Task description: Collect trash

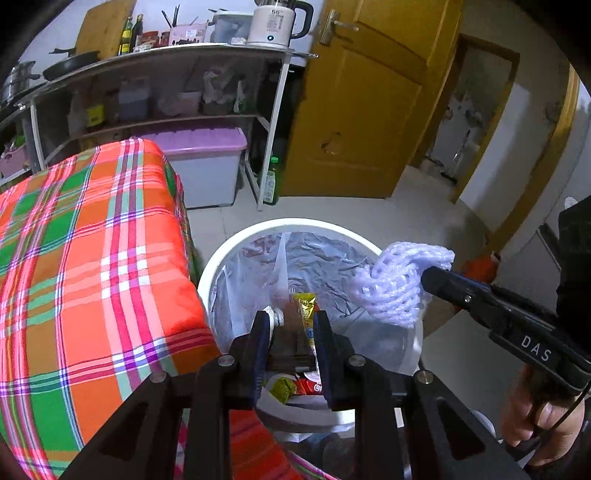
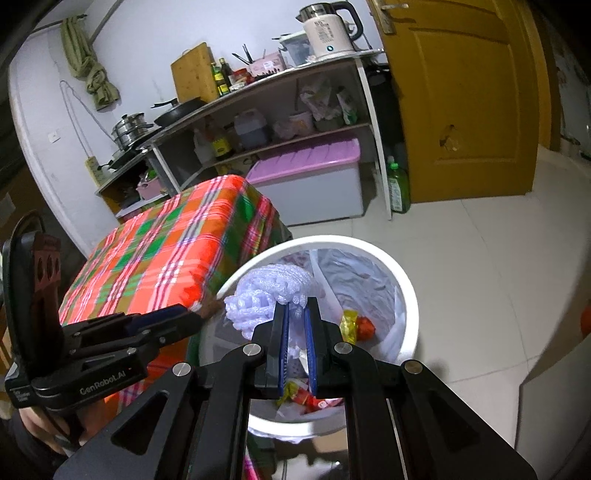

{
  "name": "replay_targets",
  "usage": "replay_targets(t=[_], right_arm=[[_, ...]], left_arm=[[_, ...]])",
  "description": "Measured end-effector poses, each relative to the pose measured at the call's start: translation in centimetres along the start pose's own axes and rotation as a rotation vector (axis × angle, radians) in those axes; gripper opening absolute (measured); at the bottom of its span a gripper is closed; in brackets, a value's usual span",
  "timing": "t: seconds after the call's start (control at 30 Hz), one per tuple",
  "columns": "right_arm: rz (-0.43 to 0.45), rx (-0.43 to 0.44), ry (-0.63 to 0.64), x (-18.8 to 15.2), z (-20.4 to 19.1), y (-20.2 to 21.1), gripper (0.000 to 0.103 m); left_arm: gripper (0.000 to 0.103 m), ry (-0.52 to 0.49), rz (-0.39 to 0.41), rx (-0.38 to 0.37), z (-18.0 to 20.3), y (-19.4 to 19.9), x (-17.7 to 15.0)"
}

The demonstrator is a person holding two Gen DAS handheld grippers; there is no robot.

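A white trash bin (image 1: 295, 223) (image 2: 332, 242) with a clear plastic liner stands on the floor against the table corner. Red and yellow wrappers (image 2: 354, 325) lie inside it. My left gripper (image 1: 291, 317) is shut on a brown piece of trash (image 1: 290, 336) and hangs over the bin's near side. In the right wrist view it (image 2: 195, 314) comes in from the left at the bin's rim. My right gripper (image 2: 295, 306) is shut on a white foam net (image 2: 266, 291) above the bin's opening. In the left wrist view it (image 1: 428, 277) holds the net (image 1: 399, 280) over the right rim.
A table under an orange, green and pink plaid cloth (image 1: 92, 258) (image 2: 166, 258) stands left of the bin. Behind are a shelf with a kettle (image 1: 273, 26), a purple-lidded box (image 1: 207, 162), a green bottle (image 1: 271, 181) and a yellow door (image 1: 362, 110). Tiled floor lies to the right.
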State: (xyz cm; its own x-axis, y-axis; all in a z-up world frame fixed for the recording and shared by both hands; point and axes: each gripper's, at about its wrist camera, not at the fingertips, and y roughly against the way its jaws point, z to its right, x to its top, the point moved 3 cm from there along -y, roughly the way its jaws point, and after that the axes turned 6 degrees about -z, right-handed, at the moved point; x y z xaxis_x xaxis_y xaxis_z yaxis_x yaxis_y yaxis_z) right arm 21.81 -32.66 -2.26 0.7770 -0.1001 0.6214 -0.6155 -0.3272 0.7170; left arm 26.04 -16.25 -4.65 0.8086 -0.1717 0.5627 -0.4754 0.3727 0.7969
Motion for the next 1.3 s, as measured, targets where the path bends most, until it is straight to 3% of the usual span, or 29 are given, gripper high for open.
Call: replay_targets(t=[0.3, 0.47, 0.97, 1.3], right_arm=[[-0.036, -0.011, -0.015, -0.4, 0.5, -1.3, 0.014], [-0.030, -0.019, -0.005, -0.2, 0.3, -1.1, 0.032], [0.037, -0.032, 0.067, -1.3, -3.8, 3.2, 0.032], [0.073, -0.036, 0.135, -3.2, -7.2, 6.0, 0.032]], left_arm=[[0.025, 0.012, -0.010, -0.001, -0.4, -0.6, 0.1], [0.025, 0.006, 0.005, -0.002, -0.2, 0.1, 0.1], [0.025, 0.009, 0.098, 0.006, -0.6, 5.7, -1.6], [0.025, 0.003, 0.154, 0.055, -1.1, 9.9, -4.4]])
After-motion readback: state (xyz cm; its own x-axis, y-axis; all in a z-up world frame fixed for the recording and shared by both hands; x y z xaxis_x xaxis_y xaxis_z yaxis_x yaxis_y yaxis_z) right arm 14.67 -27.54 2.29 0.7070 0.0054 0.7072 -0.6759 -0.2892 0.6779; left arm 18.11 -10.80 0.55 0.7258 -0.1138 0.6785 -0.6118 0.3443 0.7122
